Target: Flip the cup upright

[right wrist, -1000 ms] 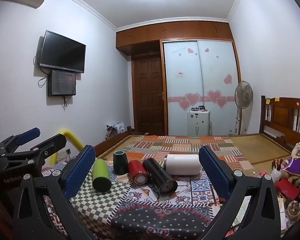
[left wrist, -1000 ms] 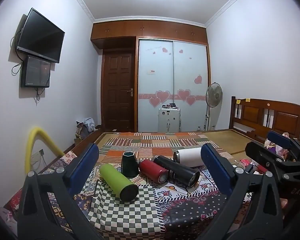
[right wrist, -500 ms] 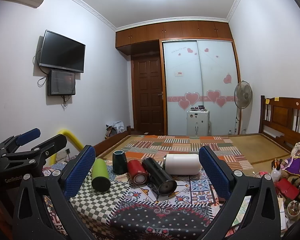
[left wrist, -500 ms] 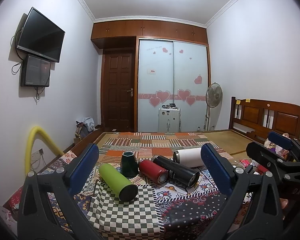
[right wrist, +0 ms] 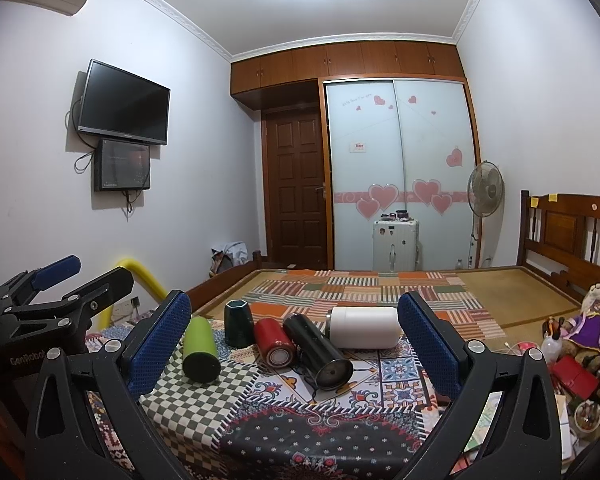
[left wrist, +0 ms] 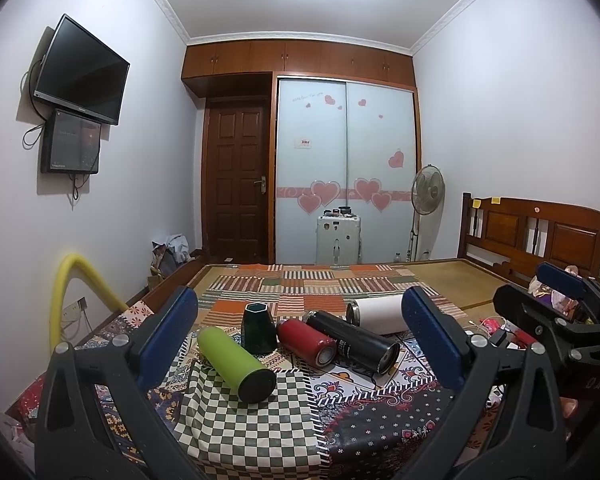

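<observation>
The left gripper [left wrist: 300, 340] is wide open and holds nothing; its two blue pads [left wrist: 168, 332] stand well apart above the near edge of the patchwork cloth [left wrist: 244, 432]. The right gripper [right wrist: 296, 340] is open in the same way, also with nothing between its pads [right wrist: 428, 344], and it hangs beside the left one over the same cloth. Between the fingers of both grippers lies a row of five cups, all apart from the tools. The green cup [left wrist: 236, 364] lies on its side on the checked part of the cloth, with its dark end toward the cameras. Just behind it the dark cup [left wrist: 259, 328] stands with its wide end down on the cloth. To the right of it the red cup [left wrist: 306, 339] lies on its side, close against the black cup [left wrist: 352, 342], which also lies down with its end toward the cameras. Behind the black one, the white cup [left wrist: 376, 314] lies crosswise. Far behind are a wooden door [left wrist: 238, 184], a wardrobe [left wrist: 346, 168] with pink hearts, a fan [left wrist: 427, 192] and a television [left wrist: 82, 70] on the left wall.
</observation>
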Motion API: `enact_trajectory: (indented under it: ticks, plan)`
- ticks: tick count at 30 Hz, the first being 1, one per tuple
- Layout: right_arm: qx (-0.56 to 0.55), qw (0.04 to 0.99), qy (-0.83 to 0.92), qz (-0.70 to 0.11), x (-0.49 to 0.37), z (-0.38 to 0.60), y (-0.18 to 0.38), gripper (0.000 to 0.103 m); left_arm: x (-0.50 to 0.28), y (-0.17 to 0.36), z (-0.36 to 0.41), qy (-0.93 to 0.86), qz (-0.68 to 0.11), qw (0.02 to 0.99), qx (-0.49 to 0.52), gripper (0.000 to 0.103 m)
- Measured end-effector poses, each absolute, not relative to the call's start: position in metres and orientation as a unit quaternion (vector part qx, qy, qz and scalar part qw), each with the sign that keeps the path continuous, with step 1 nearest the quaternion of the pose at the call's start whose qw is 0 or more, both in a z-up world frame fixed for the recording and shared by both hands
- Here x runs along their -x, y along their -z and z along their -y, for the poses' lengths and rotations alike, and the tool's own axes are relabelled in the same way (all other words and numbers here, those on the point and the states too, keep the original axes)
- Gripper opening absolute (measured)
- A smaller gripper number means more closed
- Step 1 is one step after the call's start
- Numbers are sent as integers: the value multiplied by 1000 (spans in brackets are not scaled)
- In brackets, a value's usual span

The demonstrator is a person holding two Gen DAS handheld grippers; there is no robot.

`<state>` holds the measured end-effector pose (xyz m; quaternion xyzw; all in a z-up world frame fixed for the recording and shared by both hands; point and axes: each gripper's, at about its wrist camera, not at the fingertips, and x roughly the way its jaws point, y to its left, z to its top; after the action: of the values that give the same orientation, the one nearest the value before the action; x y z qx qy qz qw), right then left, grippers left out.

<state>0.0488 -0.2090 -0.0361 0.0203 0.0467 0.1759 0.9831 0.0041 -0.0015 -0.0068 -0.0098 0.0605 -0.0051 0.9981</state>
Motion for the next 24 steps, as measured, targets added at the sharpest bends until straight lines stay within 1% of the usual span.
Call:
enact_trajectory:
  ticks: [24]
  plan:
    - [-20,983,-177,-50,-51,208,40,103,-7,6,-1,3,-62,998,11,103]
